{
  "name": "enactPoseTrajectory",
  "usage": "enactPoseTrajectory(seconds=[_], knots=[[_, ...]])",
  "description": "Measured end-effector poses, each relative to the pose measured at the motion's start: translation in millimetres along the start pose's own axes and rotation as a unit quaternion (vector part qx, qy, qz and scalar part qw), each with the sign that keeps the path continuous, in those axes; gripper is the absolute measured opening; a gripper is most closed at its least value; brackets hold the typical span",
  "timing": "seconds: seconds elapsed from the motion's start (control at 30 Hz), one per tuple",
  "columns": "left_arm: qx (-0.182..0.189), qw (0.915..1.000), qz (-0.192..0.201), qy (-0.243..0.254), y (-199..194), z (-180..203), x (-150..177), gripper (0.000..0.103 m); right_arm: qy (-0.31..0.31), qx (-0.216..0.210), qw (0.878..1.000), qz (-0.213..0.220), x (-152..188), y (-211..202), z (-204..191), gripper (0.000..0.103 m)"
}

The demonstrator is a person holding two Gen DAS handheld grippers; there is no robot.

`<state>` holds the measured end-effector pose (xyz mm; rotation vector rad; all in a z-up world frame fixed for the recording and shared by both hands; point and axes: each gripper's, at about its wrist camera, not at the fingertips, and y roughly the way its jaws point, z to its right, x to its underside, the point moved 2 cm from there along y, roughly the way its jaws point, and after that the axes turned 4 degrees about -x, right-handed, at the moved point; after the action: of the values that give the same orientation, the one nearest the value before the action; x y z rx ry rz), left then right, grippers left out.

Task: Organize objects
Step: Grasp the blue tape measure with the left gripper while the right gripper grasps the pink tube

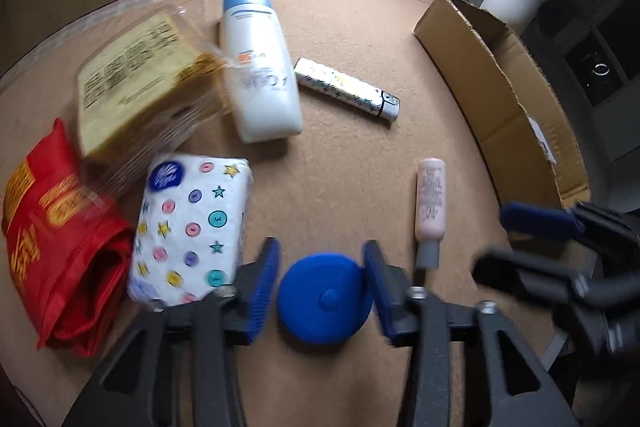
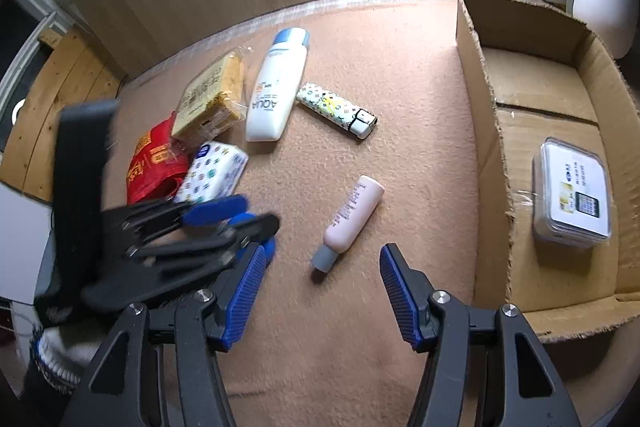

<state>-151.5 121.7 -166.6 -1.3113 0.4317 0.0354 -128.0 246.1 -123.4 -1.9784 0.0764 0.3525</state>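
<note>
The left gripper [image 1: 324, 283] has spread jaws flanking a blue disc [image 1: 325, 297] at lower centre, while the right gripper [image 2: 322, 291] jaws gape empty below the pink bottle [image 2: 352, 215].

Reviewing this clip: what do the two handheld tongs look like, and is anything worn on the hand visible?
Both the left tongs and the right tongs have black angular plastic arms with triangular cut-outs, silver screws at the joints, and ribbed blue pads on the fingers. A white knitted cuff with blue stripes shows behind the left tool. No cables are visible.
</note>
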Motion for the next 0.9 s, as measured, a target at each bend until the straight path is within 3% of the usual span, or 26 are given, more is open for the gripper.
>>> enactPoseTrajectory(seconds=[0.37, 0.6, 0.7, 0.77, 0.9], knots=[[-0.01, 0.9995, 0.007, 0.029, -6, 3, 26, 0.07, 0.016, 0.034, 0.999, -0.037, -17, 33, 8, 0.054], [-0.028, 0.9986, 0.01, 0.044, 0, 9, 24, 0.069, 0.003, 0.054, 0.997, -0.05, -20, 46, 6, 0.053], [-0.03, 0.9983, 0.014, 0.048, 2, 10, 22, 0.067, -0.016, 0.07, 0.996, -0.052, -20, 49, 1, 0.048], [-0.035, 0.9979, 0.016, 0.052, 2, 9, 21, 0.063, -0.032, 0.083, 0.995, -0.053, -20, 50, -3, 0.037], [-0.033, 0.9983, 0.018, 0.045, 0, 1, 22, 0.054, -0.048, 0.092, 0.993, -0.053, -20, 51, -6, 0.024]])
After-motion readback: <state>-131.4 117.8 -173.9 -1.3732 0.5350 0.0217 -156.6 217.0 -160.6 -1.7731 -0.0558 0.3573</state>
